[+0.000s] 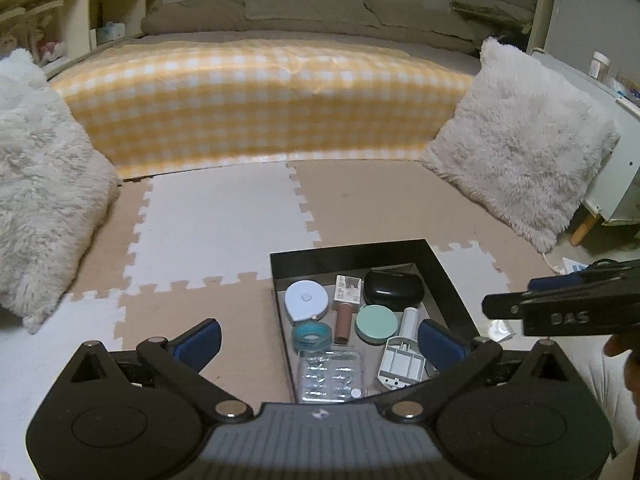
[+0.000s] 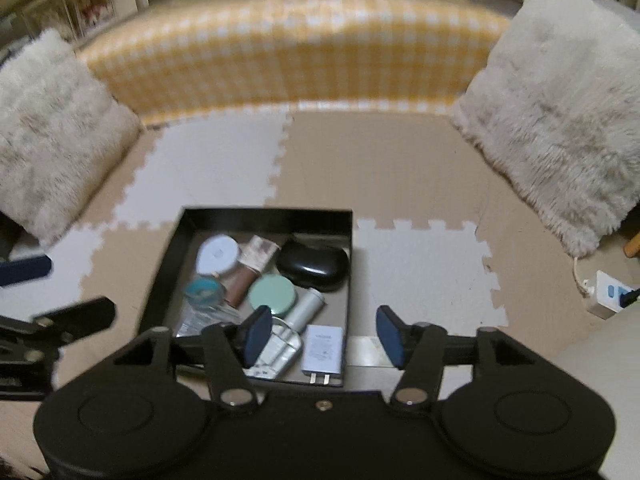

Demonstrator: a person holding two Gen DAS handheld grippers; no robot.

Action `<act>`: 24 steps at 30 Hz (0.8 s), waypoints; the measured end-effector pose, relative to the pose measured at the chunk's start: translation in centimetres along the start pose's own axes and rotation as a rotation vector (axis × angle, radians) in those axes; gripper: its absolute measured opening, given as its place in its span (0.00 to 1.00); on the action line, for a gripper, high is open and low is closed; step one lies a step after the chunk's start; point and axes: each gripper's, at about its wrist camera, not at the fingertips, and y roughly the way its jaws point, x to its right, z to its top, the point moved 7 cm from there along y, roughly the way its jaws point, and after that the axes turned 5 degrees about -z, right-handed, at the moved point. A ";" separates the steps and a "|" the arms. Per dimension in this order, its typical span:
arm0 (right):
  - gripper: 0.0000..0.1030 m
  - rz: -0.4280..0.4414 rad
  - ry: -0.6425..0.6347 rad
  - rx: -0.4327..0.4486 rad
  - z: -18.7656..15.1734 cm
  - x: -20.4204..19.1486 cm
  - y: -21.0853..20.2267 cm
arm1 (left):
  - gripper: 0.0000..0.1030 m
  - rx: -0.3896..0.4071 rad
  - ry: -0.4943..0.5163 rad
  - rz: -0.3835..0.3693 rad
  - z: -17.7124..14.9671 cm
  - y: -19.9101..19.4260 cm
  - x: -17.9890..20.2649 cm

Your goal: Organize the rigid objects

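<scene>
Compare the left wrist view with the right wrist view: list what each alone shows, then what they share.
Only the left wrist view shows the clear plastic blister pack whole at the near end of the black tray, plus a shelf unit.

Only the right wrist view shows the white plug-in charger lying in the tray's near right corner, and a white power strip on the floor.

Both show the black oval case, mint round compact, white round tape measure, and both open grippers, left gripper and right gripper, empty.
</scene>
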 end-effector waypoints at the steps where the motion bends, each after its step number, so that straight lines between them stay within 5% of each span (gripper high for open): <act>1: 0.63 0.003 0.004 0.013 -0.1 -0.2 -0.8 | 1.00 0.002 0.004 0.005 -0.2 -0.4 -0.1; 24: 0.96 -0.081 -0.018 0.270 -5.5 -0.8 -10.6 | 1.00 0.139 0.035 0.089 -4.6 -7.7 -0.2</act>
